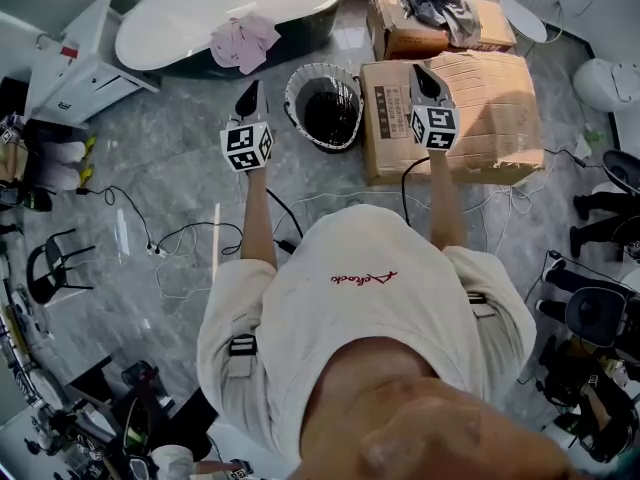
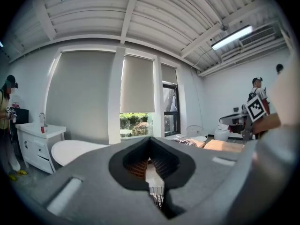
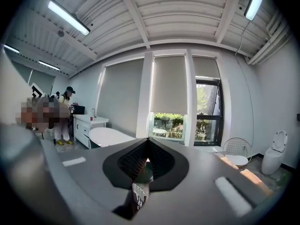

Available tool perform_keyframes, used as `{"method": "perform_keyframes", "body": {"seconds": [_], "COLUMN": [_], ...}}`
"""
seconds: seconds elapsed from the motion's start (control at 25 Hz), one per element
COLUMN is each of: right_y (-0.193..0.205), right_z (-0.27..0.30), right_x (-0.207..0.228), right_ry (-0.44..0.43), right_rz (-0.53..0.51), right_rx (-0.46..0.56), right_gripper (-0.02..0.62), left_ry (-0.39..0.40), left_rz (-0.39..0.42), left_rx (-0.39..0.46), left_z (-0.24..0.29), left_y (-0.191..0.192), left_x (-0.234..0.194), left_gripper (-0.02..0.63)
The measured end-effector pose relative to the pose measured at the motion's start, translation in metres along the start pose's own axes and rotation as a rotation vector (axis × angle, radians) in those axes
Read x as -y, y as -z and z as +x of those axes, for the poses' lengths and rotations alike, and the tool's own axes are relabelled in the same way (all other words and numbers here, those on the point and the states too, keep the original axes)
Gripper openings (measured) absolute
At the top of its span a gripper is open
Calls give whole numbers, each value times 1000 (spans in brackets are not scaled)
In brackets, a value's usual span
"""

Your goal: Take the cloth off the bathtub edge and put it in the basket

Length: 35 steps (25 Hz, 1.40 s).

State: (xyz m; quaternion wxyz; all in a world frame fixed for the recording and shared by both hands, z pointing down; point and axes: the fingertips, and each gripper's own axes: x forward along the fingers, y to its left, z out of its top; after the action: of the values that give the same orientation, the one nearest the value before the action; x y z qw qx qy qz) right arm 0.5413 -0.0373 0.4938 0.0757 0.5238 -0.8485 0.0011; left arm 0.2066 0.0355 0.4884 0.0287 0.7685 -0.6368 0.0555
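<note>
The pink crumpled cloth (image 1: 243, 40) hangs over the near edge of the white oval bathtub (image 1: 190, 13), towards that edge's right end. It lies ahead of the left gripper (image 1: 251, 94), well apart from it and touched by neither tool. The left gripper is held nearly level over the grey marble floor (image 1: 180, 188) with its tip aimed at the tub. Its jaws are pressed together with nothing between them. The right gripper (image 1: 429, 77) is also closed and empty. It hovers over the near large brown cardboard box (image 1: 480, 118), farther from the cloth than the left one.

The round wire basket (image 1: 290, 98), dark inside, stands on the floor between the two grippers and just in front of the tub's right end, near the cloth.

The cloth is pale pink, soft and bunched. Part of it drapes down the tub's dark outer wall and part rests on the rim.

Only the head view shows the cloth and the basket. In both gripper views the gripper's own grey body covers the low foreground. The left gripper view shows the tub's far left end (image 2: 70, 150) and a white cabinet (image 2: 40, 144) beside it. The right gripper view adds a white toilet (image 3: 274, 154) at its right.
</note>
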Motion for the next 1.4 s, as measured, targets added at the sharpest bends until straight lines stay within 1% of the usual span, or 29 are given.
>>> {"method": "perform_keyframes", "body": {"seconds": [0.12, 0.24, 0.32, 0.56, 0.72, 0.84, 1.0, 1.16, 1.4], "right_y": [-2, -6, -10, -14, -23, -28, -38, -46, -45], "right_z": [4, 14, 25, 54, 71, 72, 72, 60, 29], "right_x": [-2, -15, -34, -109, -187, -242, -327, -399, -482], "right_ry": [-12, -52, -100, -280, -462, -573, -736, -877, -1060], "right_rz": [-8, -22, -32, -67, -102, -124, -152, -172, -199], "right_rx": [-1, -1, 2, -2, 19, 35, 56, 79, 93], "right_gripper": [8, 8, 8, 8, 8, 8, 8, 8, 8], "left_ry": [-16, -46, -84, -241, -413, -521, -671, -787, -941], "left_rz": [4, -1, -5, -16, -26, -41, -62, -72, -95], "left_rx": [-2, -7, -14, -37, -37, -35, -44, -55, -77], "left_z": [-3, -14, -28, -88, -161, -213, -284, -344, -418], "left_y": [-2, -2, 1, 15, 20, 26, 35, 40, 52], "left_x": [-2, -9, -19, -59, -93, -110, -134, -147, -142], "left_gripper": [0, 0, 0, 1, 0, 0, 0, 0, 1]}}
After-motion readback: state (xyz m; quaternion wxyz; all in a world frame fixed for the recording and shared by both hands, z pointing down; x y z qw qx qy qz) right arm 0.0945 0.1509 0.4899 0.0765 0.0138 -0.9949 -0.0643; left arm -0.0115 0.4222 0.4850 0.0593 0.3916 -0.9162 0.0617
